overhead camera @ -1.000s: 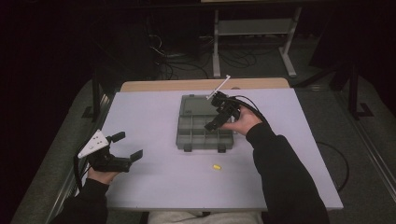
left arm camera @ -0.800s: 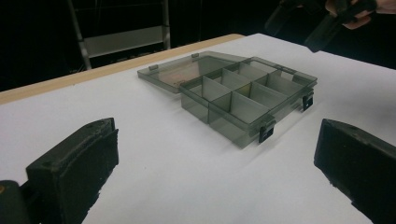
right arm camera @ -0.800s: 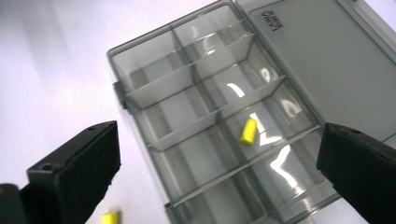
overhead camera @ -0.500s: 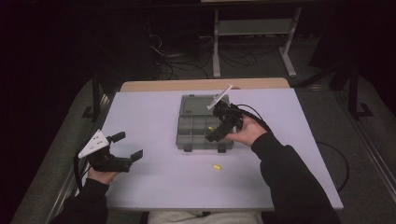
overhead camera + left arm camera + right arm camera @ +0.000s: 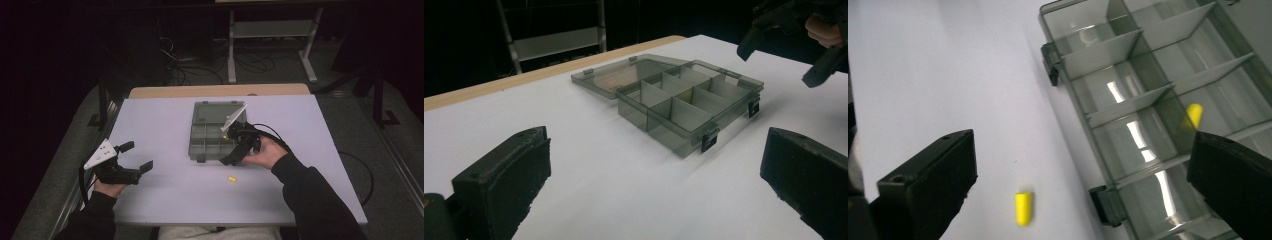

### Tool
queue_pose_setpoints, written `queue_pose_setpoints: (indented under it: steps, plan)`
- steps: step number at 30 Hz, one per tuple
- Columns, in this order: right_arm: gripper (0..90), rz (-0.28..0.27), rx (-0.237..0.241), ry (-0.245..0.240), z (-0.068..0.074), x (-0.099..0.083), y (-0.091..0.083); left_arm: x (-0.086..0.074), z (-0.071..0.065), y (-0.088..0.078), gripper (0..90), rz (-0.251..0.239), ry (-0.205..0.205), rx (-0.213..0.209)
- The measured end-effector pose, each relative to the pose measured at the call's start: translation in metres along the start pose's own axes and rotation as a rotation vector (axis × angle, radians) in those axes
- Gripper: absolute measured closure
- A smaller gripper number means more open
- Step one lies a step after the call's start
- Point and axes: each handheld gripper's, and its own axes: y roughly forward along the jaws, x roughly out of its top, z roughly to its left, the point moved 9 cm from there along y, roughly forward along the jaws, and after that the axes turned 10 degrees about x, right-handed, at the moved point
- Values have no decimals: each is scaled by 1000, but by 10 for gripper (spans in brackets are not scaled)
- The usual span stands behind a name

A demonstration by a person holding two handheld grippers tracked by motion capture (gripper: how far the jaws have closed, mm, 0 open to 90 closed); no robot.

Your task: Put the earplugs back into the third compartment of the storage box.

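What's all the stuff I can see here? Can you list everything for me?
Compartment box: one, smoky grey see-through plastic, middle of the table, lid open and lying flat behind it.
Yellow pieces: two, small; one on the table in front of the box, one inside a compartment.
Table: one, white top with a wooden strip along the far edge.
Metal stand: one, pale grey, on the floor beyond the table.
Cables: several, dark, on the floor behind the table.
Left claw: one, black, open, near the table's left edge, nothing between its jaws.
Right claw: one, black, open, at the box's front right corner, nothing held.
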Motion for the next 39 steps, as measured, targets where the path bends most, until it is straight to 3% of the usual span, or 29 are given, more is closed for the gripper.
queue_pose_setpoints:
  steps: [15, 28, 37, 39]
  plan:
    - [0, 45, 42, -37, 27, -21, 15, 0, 0, 0, 0, 3, 3, 0]
    - [0, 104, 59, -32, 33, -43, 35, 0, 0, 0, 0, 1, 3, 1]
    - [127, 140, 96, -18, 33, -55, 43, 0, 0, 0, 0, 1, 4, 0]
    - [148, 142, 76, -22, 32, -58, 46, 0, 0, 0, 0, 1, 3, 0]
